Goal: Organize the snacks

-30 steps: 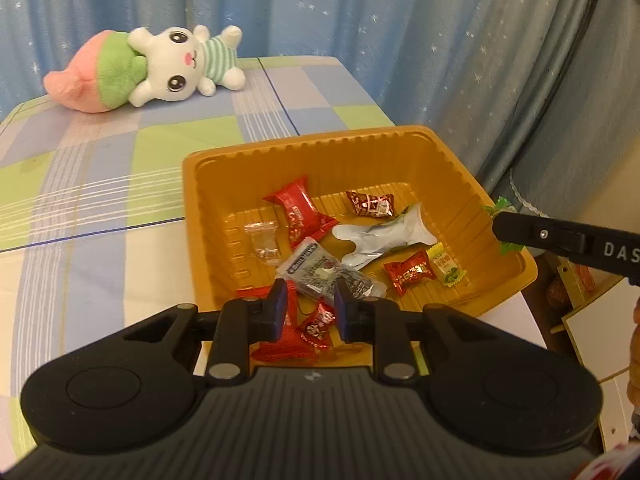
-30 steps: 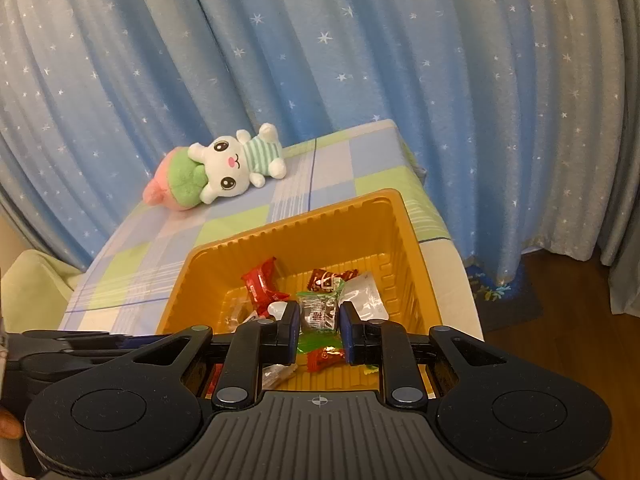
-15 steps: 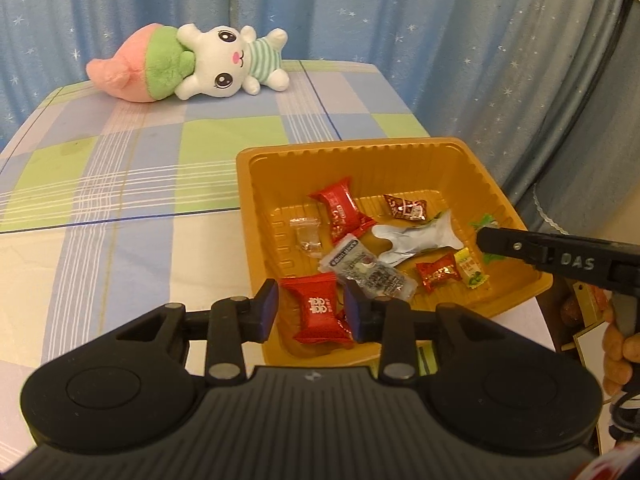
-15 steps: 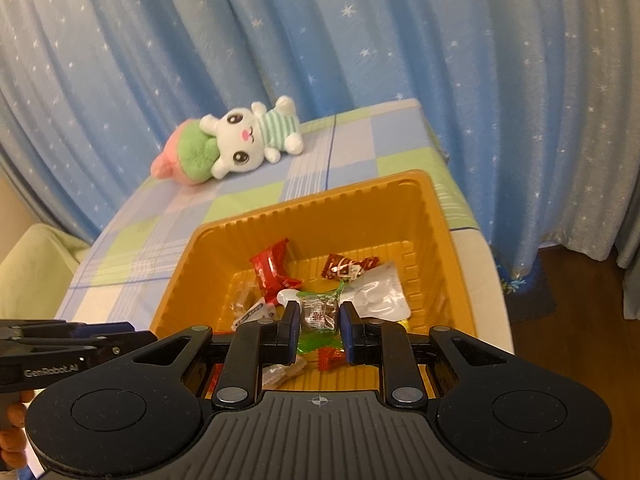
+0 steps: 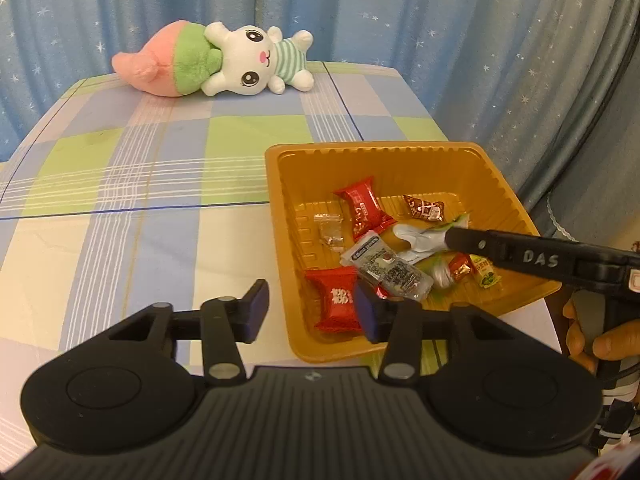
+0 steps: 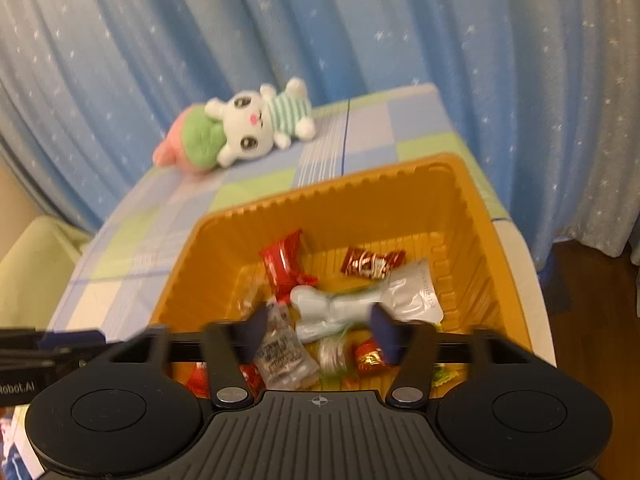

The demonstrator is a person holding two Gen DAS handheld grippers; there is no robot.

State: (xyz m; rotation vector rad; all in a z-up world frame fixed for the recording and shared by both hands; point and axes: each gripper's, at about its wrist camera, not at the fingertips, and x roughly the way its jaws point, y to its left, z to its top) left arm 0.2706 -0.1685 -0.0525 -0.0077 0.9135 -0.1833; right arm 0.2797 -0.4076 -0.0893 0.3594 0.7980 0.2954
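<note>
The right gripper point(image 6: 316, 334), jaws spread wide and empty, hangs over the orange tray point(image 6: 472, 216) with the pale pouch point(image 6: 360, 308) just ahead, its long axis crosswise between the fingers, nearer than the open, empty left gripper point(image 5: 310, 310).

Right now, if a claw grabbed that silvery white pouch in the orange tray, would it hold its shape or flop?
The silvery white pouch would probably flop: it already looks creased and pinched at the middle. It seems light, since it rests on top of other wrappers. Its glossy film may be slippery.
</note>
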